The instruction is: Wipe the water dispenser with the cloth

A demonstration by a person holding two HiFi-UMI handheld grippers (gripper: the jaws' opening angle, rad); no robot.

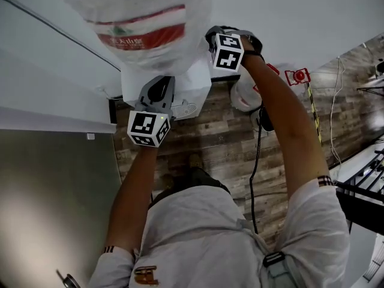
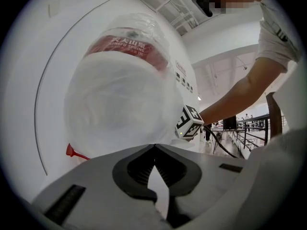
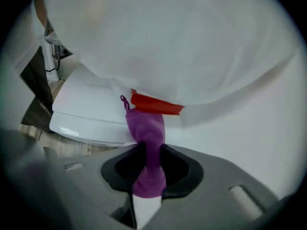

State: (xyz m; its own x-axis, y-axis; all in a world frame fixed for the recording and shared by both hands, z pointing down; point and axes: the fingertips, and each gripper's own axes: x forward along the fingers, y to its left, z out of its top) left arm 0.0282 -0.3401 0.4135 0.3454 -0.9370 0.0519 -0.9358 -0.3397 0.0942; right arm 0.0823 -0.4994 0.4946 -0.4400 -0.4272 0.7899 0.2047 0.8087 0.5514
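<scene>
The white water dispenser [image 1: 197,84] stands below me, topped by a big water bottle [image 1: 144,23] wrapped in clear plastic with a red label. My right gripper [image 3: 147,150] is shut on a purple cloth [image 3: 146,128], whose free end presses against the bottle's base by a red strip [image 3: 156,104], just above the dispenser's white top [image 3: 91,109]. In the head view that right gripper [image 1: 231,48] sits at the bottle's right side. My left gripper [image 2: 154,147] is shut and holds nothing, close before the bottle [image 2: 120,95]. It hangs at the dispenser's front [image 1: 155,104].
A wood-plank floor [image 1: 210,143] runs under my feet. A black cable [image 1: 255,161] trails down it, and a red stand [image 1: 298,75] and a white bundle [image 1: 245,95] lie to the dispenser's right. White wall panels [image 1: 48,83] rise at left; a dark rack [image 1: 366,191] is at right.
</scene>
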